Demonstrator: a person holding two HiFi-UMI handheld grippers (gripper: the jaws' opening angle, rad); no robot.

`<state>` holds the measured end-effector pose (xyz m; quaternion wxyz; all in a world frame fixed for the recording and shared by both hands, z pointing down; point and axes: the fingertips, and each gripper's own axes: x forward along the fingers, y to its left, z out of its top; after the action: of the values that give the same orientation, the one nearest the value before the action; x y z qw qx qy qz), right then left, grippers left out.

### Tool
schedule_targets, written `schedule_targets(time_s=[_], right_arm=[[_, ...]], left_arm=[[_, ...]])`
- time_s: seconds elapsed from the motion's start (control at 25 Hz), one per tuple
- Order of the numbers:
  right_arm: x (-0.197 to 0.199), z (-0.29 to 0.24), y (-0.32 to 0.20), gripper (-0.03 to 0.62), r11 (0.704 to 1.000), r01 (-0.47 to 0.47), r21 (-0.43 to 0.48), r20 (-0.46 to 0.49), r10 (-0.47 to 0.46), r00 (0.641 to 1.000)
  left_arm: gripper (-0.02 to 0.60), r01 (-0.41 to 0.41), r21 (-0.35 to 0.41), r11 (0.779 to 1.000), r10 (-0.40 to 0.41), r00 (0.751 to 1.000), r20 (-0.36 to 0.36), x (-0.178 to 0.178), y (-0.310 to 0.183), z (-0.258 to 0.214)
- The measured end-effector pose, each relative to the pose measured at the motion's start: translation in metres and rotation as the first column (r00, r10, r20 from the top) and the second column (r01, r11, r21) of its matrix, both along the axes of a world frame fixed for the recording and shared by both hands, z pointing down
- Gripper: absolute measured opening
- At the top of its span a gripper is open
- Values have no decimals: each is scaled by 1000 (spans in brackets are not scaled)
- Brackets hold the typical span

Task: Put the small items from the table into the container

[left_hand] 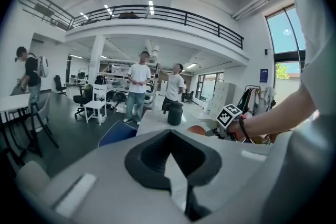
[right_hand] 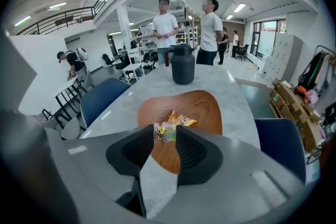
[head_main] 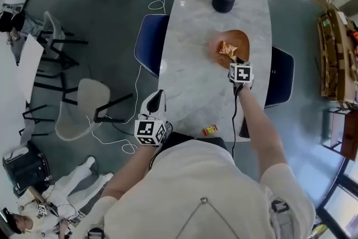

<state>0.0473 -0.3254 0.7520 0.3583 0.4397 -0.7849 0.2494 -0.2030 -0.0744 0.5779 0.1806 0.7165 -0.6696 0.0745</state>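
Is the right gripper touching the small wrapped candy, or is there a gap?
Touching. The right gripper view shows the candy pinched between both jaws of the right gripper, pressed on each side, above the wooden tray.

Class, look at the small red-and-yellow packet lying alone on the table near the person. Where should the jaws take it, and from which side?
Best come from straight above and close the jaws across the short width of the packet, at its middle. It lies flat on the table, long and thin, with bare marble all round.
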Motion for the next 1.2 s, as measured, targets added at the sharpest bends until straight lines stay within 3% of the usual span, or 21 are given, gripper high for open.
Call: schedule_targets(time_s=[0.28, 0.6, 0.84, 1.0, 1.2], right_arm=[[-13, 83, -38, 160, 974, 53, -220, -126, -82, 989], [-16, 120, -50, 160, 914, 66, -400, -273, -187, 944], [-13, 134, -55, 164, 896, 81, -436, -316, -237, 919], [-13, 136, -51, 200, 884, 81, -460, -300, -241, 923], [-13, 116, -53, 207, 909, 81, -409, -263, -203, 943]], left_arm=[[5, 144, -92, 985, -144, 990, 8, -31, 17, 17], [5, 226, -128, 966, -225, 974, 20, -50, 34, 26], [5, 261, -128, 957, -259, 965, 34, -53, 48, 23], [5, 268, -127, 955, -266, 963, 36, -53, 55, 21], [5, 238, -103, 966, -235, 971, 43, -48, 54, 15]])
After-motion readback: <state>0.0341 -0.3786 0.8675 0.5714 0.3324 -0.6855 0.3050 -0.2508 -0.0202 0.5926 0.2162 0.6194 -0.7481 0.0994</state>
